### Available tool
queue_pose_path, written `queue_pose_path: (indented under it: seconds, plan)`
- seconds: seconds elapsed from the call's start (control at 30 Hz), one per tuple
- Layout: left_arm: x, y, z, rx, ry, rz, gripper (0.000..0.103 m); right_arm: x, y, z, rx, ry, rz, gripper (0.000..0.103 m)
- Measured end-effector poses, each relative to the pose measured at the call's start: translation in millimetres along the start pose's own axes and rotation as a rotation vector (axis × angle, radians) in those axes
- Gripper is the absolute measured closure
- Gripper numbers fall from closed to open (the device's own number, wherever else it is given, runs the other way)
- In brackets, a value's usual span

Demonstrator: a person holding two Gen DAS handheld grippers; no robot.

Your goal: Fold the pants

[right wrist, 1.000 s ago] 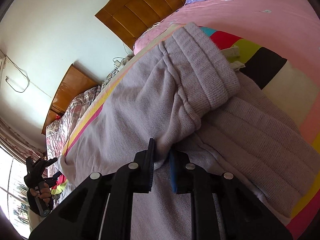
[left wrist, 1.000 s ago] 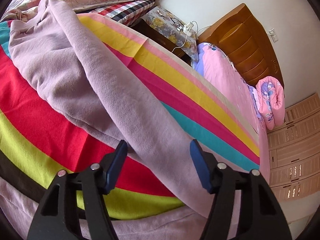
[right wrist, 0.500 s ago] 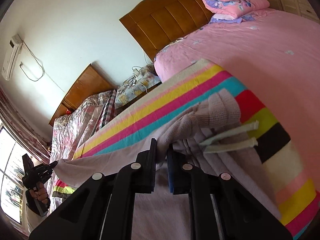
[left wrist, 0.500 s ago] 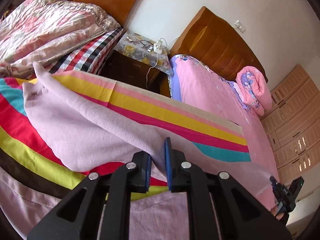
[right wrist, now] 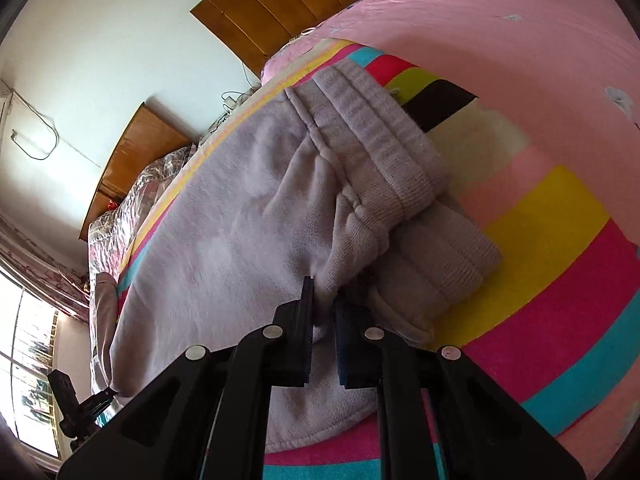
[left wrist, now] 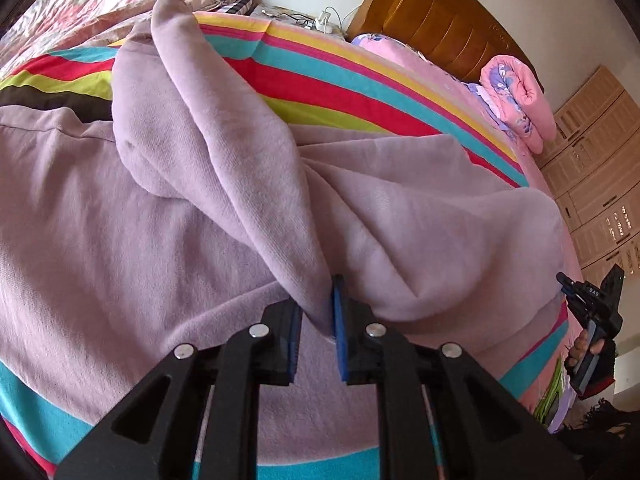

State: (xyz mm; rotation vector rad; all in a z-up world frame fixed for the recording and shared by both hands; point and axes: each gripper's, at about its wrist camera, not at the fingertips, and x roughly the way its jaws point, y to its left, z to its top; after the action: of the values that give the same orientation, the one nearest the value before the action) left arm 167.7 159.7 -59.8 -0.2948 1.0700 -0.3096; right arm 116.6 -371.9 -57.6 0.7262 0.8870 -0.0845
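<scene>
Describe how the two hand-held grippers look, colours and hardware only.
Both match. The left hand-held gripper has a matte black frame of angular, cut-out arms, round silver screw heads and blue pads lining its fingers. The right hand-held gripper has the same black frame and silver screws; its pads look darker blue. No cables or sleeves show.

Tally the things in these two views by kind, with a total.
Pants: 1
Striped blanket: 1
Grippers, left and right, both shut on the pants: 2
Wooden headboards: 2
Rolled pink quilt: 1
Total: 7
</scene>
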Motion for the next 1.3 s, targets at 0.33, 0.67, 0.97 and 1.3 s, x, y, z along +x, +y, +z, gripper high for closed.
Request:
queue_pose_path:
  seconds: [0.33,0.67,0.97,1.3]
  plan:
    - [-51,-2,6,-0.007,-0.042,-0.027,0.089,-55,14,1,-0.059,-0.037,0.004,0.093]
    - [-42,22,-15,-0.06,-0.02,0.041,0.093,-32,-14,-19,-0.028,0.032,-0.026,0.093]
    - [-27,3,-2,-0.144,0.001,-0.109,0.04,-24,-21,-27,0.014,0.034,-0.028,0.092]
    - [-37,-15,34,-0.177,-0.014,-0.156,0.04,-24,-26,-26,0.028,0.031,-0.019,0.092]
